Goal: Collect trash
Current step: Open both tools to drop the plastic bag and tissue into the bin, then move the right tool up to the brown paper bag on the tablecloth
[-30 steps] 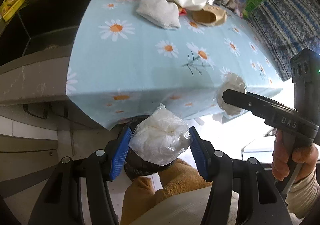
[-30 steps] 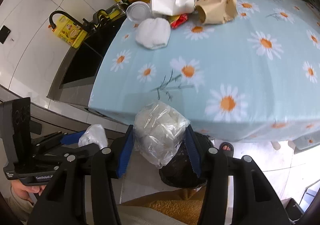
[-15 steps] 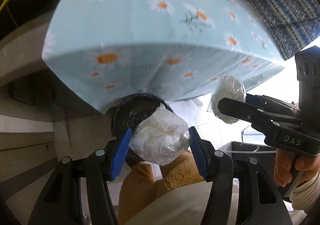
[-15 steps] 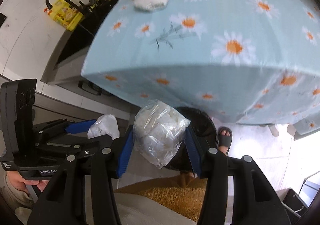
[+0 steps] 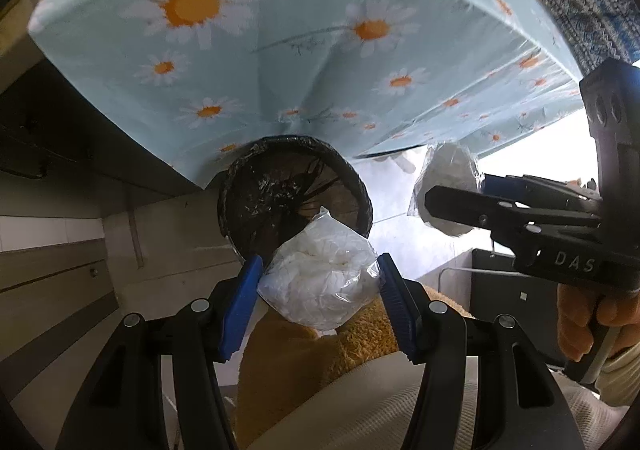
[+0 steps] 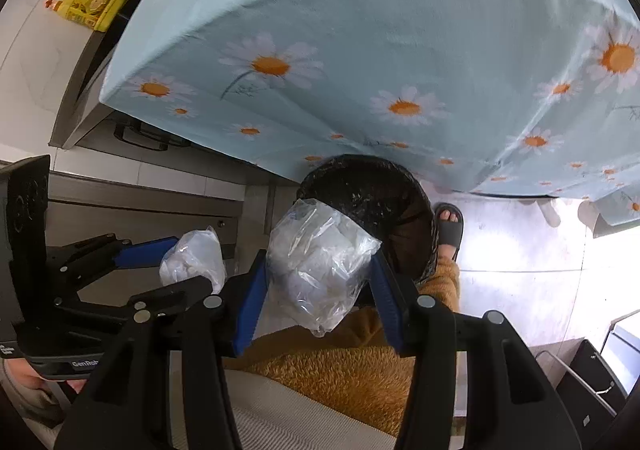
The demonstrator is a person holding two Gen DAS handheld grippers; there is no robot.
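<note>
My left gripper (image 5: 319,300) is shut on a clear plastic bag of white crumpled paper (image 5: 320,282), held just above the near rim of a round bin with a black liner (image 5: 280,189) on the floor. My right gripper (image 6: 318,292) is shut on a second clear bag of white paper (image 6: 320,254), also held over the near edge of the bin (image 6: 372,189). Each gripper shows in the other's view, the right one (image 5: 452,201) to the right, the left one (image 6: 192,262) to the left.
A table with a light blue daisy cloth (image 5: 304,33) overhangs the far side of the bin. A steel counter and cabinet fronts (image 6: 132,205) stand to the left. A sandalled foot (image 6: 448,226) is beside the bin. The person's brown trousers (image 6: 352,362) are below.
Both grippers have dropped below the table edge and tilted down, so the tabletop trash has left view and the bin now lies close under both bags. Both still grip their bags.
</note>
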